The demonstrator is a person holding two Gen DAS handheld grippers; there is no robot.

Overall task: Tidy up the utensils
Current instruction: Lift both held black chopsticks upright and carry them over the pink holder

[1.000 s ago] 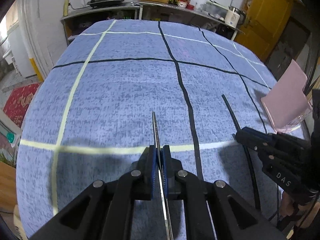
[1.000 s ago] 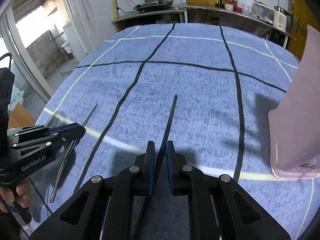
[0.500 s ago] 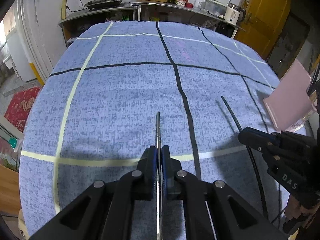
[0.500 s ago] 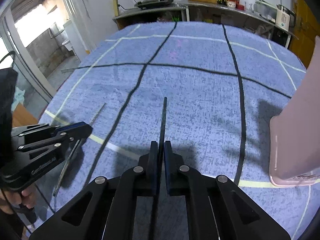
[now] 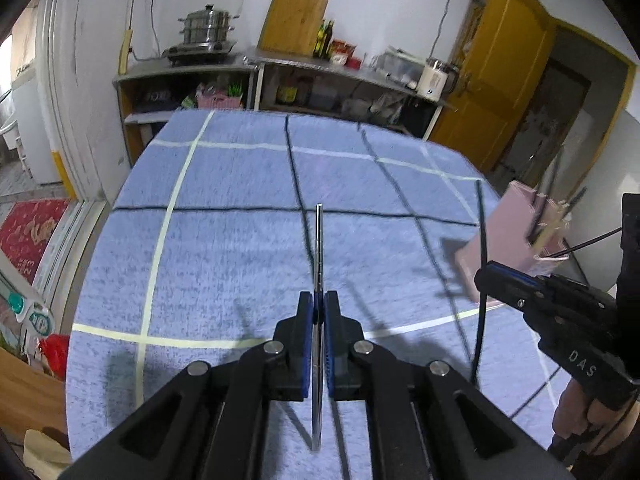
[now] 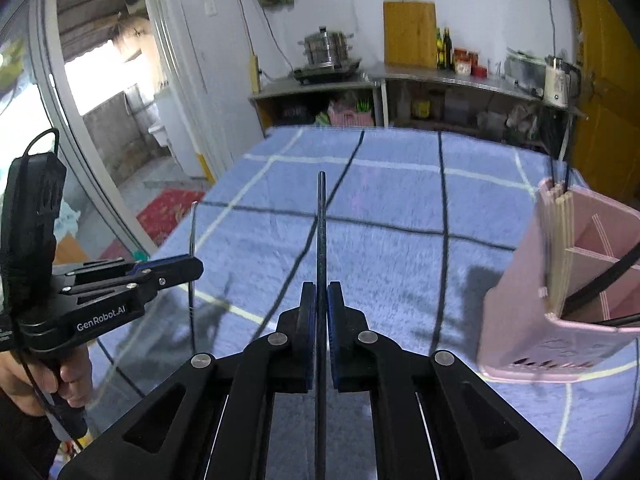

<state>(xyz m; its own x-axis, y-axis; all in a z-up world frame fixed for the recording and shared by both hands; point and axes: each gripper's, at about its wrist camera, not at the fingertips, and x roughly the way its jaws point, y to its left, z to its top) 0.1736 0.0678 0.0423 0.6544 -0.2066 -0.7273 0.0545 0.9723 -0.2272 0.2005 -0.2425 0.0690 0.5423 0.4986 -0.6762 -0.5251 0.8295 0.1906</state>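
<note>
Each tool is clenched on one thin rod above the blue checked bench: the left tool pinches a silver metal chopstick, the right tool a dark chopstick. Gripped near one end, either could pivot and miss the pink slotted plastic holder on the right.

Steamer pot, cutting board, kettle, yellow door.
</note>
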